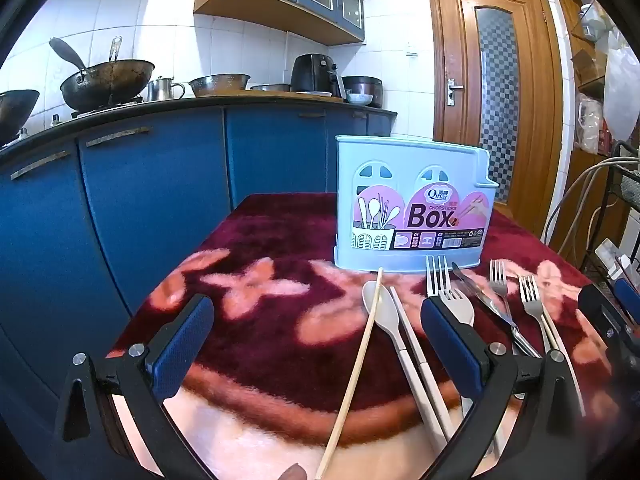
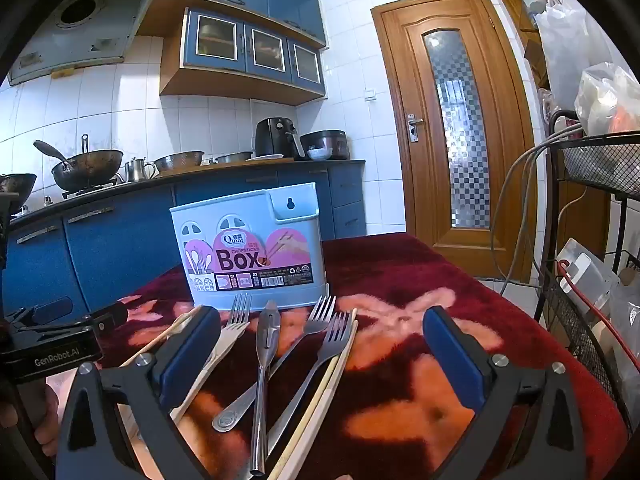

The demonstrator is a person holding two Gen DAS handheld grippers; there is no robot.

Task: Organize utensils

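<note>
A light blue chopsticks box [image 1: 412,200] stands upright on the red floral cloth; it also shows in the right wrist view [image 2: 252,248]. In front of it lie a beige spoon [image 1: 382,312], a wooden chopstick [image 1: 356,372], a beige chopstick [image 1: 420,356], a beige fork [image 1: 456,304], several steel forks [image 1: 498,280] and a steel knife [image 1: 480,300]. My left gripper [image 1: 316,320] is open and empty above the spoon and chopsticks. My right gripper [image 2: 320,336] is open and empty above the steel knife [image 2: 266,344], the steel forks [image 2: 324,312] and the paired chopsticks [image 2: 328,384].
The red floral cloth [image 1: 256,240] covers the table. Blue kitchen cabinets [image 1: 152,184] with woks and pots stand behind on the left. A wooden door [image 2: 452,132] is at the back. A black wire rack [image 2: 592,240] with cables stands close at the right.
</note>
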